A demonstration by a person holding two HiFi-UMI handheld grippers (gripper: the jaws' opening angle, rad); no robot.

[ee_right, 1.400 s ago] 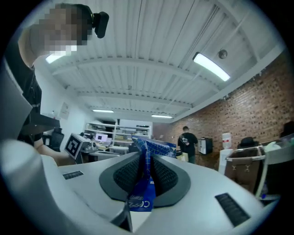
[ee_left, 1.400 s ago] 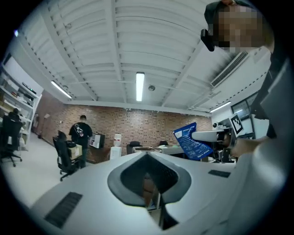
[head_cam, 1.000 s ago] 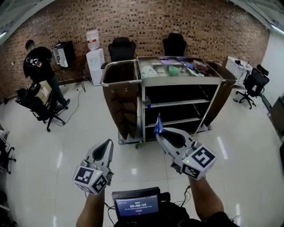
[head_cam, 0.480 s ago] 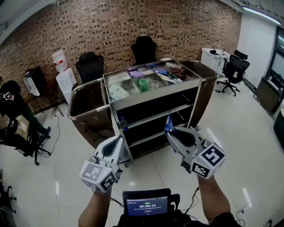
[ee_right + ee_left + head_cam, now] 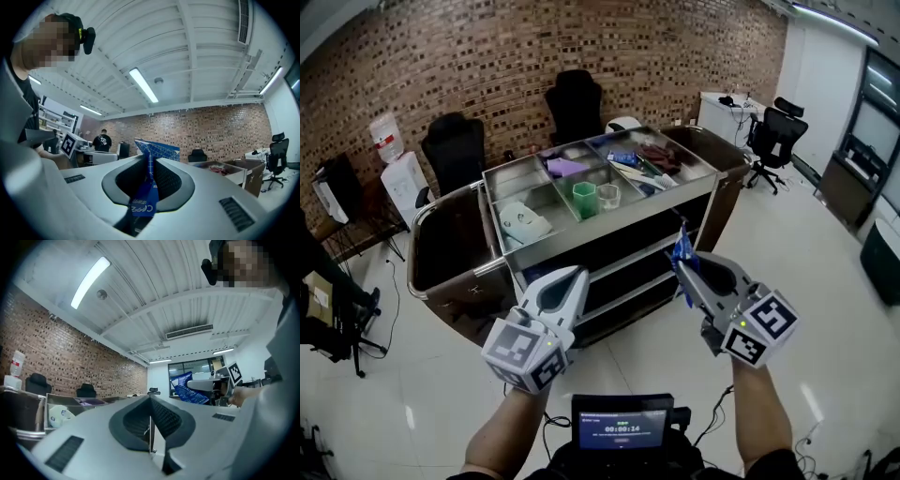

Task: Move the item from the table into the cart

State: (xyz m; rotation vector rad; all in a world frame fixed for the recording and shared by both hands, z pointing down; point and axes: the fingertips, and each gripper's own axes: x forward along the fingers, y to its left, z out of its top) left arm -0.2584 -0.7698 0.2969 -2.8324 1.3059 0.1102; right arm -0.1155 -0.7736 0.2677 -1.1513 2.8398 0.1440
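Brick wall (image 5: 487, 56) behind cart (image 5: 609, 232); right gripper (image 5: 687, 274) clamps blue packet (image 5: 157, 149); left gripper (image 5: 577, 275) closed.

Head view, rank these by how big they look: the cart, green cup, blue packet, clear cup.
1. cart
2. green cup and blue packet: these look about alike, and the packet is nearer the camera, so I won't rank one over the other
3. clear cup
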